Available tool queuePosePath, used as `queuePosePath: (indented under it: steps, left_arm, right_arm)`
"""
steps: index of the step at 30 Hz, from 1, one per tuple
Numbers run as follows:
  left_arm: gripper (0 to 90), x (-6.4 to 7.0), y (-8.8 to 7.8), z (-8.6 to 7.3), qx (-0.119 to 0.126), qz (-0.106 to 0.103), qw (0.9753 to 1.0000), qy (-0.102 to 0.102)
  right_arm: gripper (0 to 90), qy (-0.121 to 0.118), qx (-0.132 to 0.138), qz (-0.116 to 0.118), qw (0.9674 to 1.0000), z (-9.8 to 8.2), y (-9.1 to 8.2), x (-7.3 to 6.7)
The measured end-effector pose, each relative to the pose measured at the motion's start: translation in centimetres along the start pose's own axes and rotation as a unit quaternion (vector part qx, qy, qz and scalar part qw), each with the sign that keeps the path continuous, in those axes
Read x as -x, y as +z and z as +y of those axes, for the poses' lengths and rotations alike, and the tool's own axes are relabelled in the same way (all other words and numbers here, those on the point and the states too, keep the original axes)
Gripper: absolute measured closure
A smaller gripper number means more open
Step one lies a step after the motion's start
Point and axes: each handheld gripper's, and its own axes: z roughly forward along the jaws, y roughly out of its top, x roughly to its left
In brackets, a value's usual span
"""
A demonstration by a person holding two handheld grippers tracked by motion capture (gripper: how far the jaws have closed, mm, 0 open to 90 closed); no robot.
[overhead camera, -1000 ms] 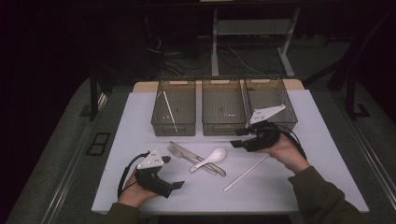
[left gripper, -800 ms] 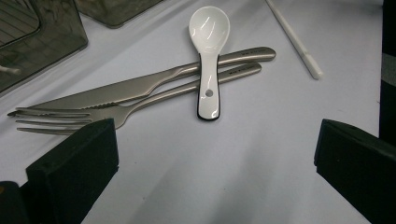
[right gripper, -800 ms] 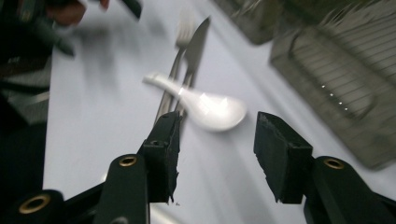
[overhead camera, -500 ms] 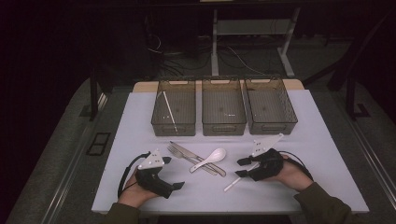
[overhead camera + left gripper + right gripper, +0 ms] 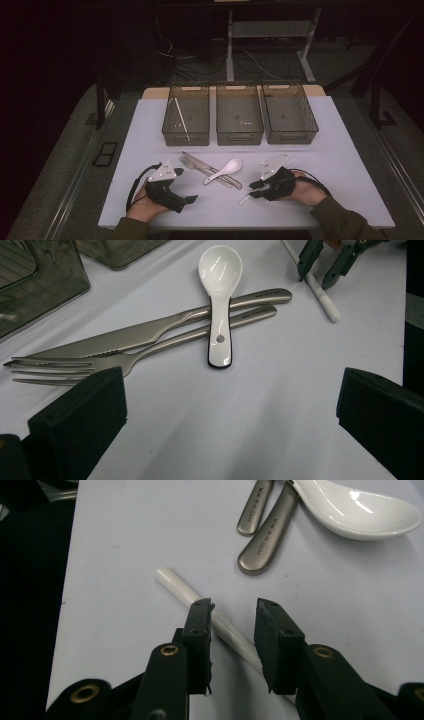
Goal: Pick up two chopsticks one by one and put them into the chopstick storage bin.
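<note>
A white chopstick (image 5: 243,200) lies slanted on the white table (image 5: 340,165) at the near right. My right gripper (image 5: 255,189) sits low over it, and its jaws have just been closing. In the right gripper view the chopstick (image 5: 172,584) runs between the jaws of the right gripper (image 5: 232,610), under the left pad, with a gap still at the right pad. My left gripper (image 5: 185,185) rests open at the near left, holding nothing. Ahead of the left gripper (image 5: 232,390) lie a white spoon (image 5: 220,290), a knife (image 5: 140,335) and a fork (image 5: 60,367).
Three dark mesh bins stand in a row at the back: the left bin (image 5: 170,131) holds another white chopstick (image 5: 179,117), then the middle bin (image 5: 239,137) and the right bin (image 5: 290,136). The spoon (image 5: 225,170) lies across the knife and fork handles mid-table.
My right gripper has come from the right bin toward the near edge and down onto the chopstick, with its jaws narrower. The left gripper has not moved.
</note>
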Motion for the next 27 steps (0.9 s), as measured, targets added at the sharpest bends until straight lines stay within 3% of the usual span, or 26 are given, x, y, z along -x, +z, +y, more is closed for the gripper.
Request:
queuePosePath:
  steps: [14, 27]
  left_arm:
    - [0.0, 0.0, 0.0, 0.0, 0.000, 0.000, 1.0000, 0.001]
    - [0.0, 0.1, 0.0, 0.0, 0.001, -0.001, 1.0000, 0.001]
  right_arm:
    - [76.1, -0.049, -0.018, 0.011, 0.9986, 0.0, -0.3, -1.0]
    - [83.5, -0.071, -0.024, 0.030, 0.9967, 0.0, -0.4, -1.7]
